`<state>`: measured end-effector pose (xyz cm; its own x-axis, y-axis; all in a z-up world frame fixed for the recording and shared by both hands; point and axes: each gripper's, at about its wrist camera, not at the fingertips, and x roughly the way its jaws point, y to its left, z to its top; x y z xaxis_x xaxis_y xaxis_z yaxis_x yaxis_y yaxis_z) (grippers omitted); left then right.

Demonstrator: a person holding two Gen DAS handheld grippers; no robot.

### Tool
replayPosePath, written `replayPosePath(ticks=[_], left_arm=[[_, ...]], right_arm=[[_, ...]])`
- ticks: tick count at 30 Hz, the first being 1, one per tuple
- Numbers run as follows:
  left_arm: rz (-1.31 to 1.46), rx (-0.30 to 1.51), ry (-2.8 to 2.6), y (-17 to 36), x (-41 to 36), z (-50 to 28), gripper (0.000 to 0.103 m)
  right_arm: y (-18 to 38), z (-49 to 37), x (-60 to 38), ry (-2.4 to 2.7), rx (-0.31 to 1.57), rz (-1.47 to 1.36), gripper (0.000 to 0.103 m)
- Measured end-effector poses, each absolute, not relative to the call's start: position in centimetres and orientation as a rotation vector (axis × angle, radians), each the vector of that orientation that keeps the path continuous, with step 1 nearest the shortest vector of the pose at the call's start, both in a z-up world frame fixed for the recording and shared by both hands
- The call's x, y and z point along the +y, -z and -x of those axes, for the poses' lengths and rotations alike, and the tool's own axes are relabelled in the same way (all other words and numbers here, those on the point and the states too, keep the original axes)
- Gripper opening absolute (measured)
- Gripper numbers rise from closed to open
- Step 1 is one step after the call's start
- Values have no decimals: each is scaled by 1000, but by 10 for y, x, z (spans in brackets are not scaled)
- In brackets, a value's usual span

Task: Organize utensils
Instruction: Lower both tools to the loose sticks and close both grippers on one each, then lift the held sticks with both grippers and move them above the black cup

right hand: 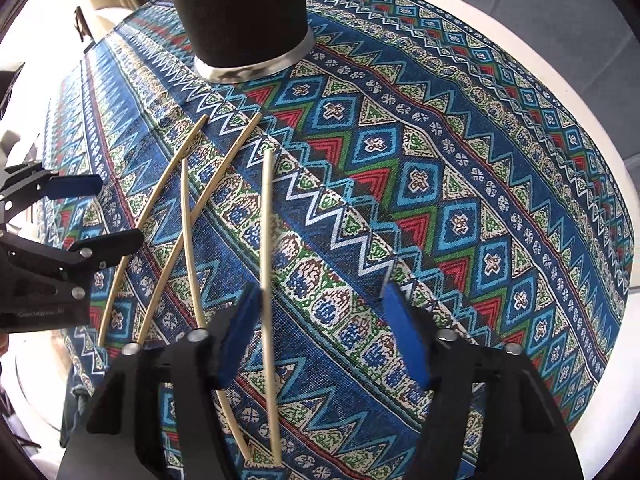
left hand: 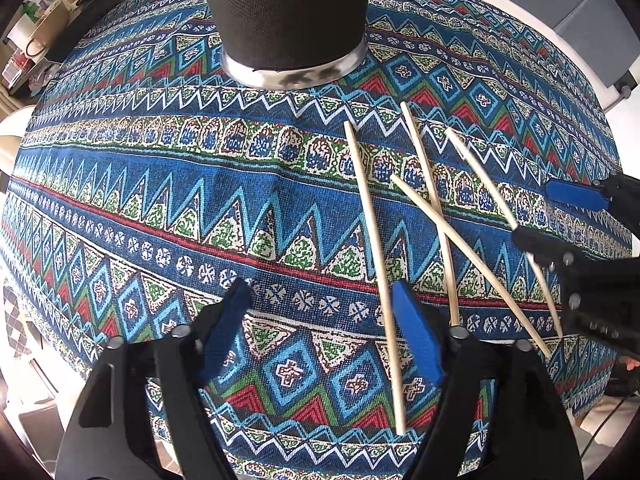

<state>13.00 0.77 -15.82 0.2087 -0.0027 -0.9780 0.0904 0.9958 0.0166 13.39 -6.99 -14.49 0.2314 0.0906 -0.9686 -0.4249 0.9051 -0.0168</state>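
Observation:
Several pale wooden chopsticks [left hand: 376, 264] lie loose and partly crossed on the patterned tablecloth; they also show in the right wrist view [right hand: 267, 280]. A black mesh utensil holder [left hand: 284, 16] with a metal base stands at the back; it also shows in the right wrist view [right hand: 236, 12]. My left gripper [left hand: 322, 312] is open and empty, the leftmost chopstick just beside its right finger. My right gripper [right hand: 320, 312] is open over the rightmost chopstick, which runs between its fingers near the left pad [right hand: 240, 332]. Each gripper shows at the edge of the other's view.
The blue, red and green patterned cloth [left hand: 160, 208] covers a white table whose rim [right hand: 608, 184] shows at the right. Shelves with clutter [left hand: 48, 12] stand beyond the table's far left. A grey floor lies past the far edge.

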Motion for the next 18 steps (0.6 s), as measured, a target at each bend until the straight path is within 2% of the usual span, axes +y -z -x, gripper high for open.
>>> replayPosePath(ticks=[1, 3, 5, 13, 18], left_arm=[[-70, 1362, 60, 155, 12, -131, 46], [-29, 1382, 47, 153, 27, -134, 9], [65, 1402, 52, 154, 45, -136, 5], [241, 1422, 64, 160, 71, -135, 5], [248, 1429, 58, 152, 84, -134, 5]], right_arm=[[142, -138, -74, -347, 1299, 295, 4], [142, -145, -84, -326, 1311, 263, 4], [142, -148, -93, -327, 1337, 187, 4], [139, -154, -110, -307, 1378, 133, 4], [134, -168, -145, -271, 1386, 109, 4]])
